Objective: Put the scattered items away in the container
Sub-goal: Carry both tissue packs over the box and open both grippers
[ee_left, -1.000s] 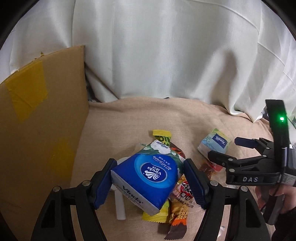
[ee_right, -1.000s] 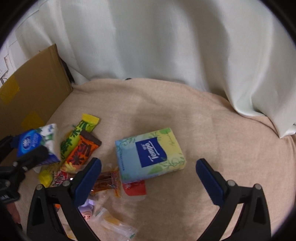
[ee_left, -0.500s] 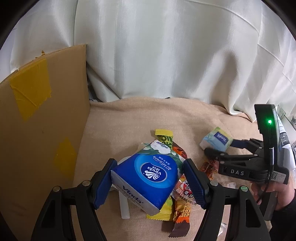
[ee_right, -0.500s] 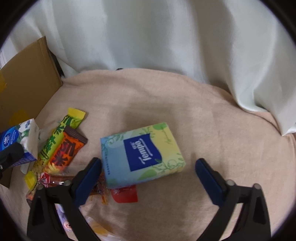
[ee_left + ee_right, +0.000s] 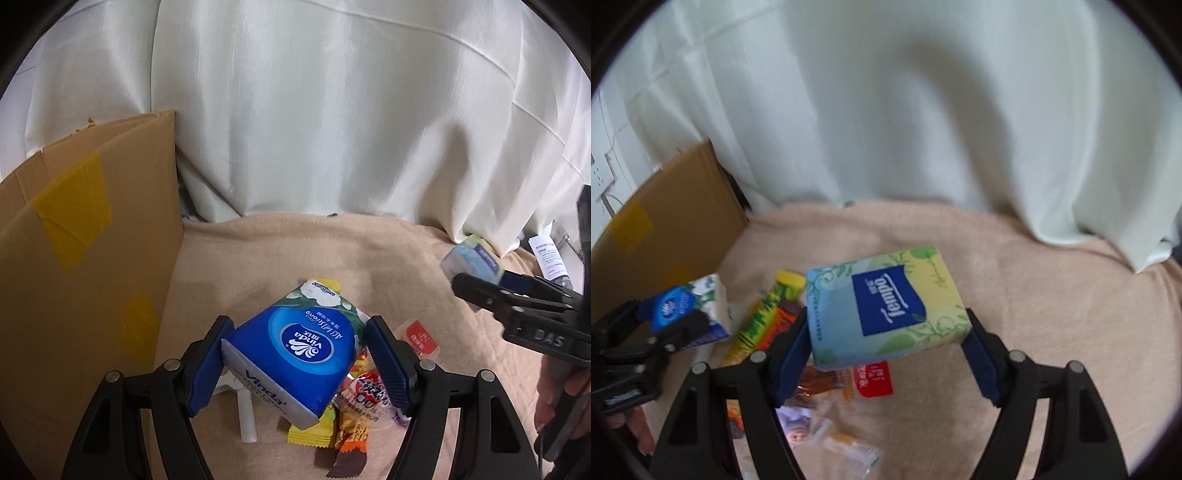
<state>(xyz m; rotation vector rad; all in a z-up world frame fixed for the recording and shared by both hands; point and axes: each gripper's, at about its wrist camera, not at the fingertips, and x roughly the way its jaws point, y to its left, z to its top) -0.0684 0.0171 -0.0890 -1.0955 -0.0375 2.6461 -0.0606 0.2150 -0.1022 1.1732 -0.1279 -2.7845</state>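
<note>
Left gripper (image 5: 297, 363) is clamped on the blue Vinda tissue pack (image 5: 291, 347), its two blue pads pressing the pack's left and right sides; the pack sits tilted between them, one corner pointing down toward the camera. Taking the cardboard box (image 5: 85, 266) as the landmark, this gripper and its pack hang just to the right of the box's tall taped wall, above the beige blanket (image 5: 288, 251).

Right gripper (image 5: 888, 347) is closed on the Tempo tissue pack (image 5: 886, 306), pads against its short ends, the pack raised clear of the blanket and tipped slightly. It is farther from the box than the left one, well to the box's right. In the left wrist view this gripper enters from the right edge, with part of the person's hand (image 5: 565, 398) on its handle, cut off by the frame.

Beneath the Vinda pack lie a yellow-green snack bar (image 5: 768, 310), an orange wrapper (image 5: 352, 432) and a white tube (image 5: 246, 417), all partly hidden by the pack. A red sachet (image 5: 419, 338) lies on the blanket to the right of them. Small clear packets near the bottom of the right wrist view are blurred and hard to identify. The box's inside cannot be seen. A white curtain (image 5: 332, 129) hangs behind everything.
</note>
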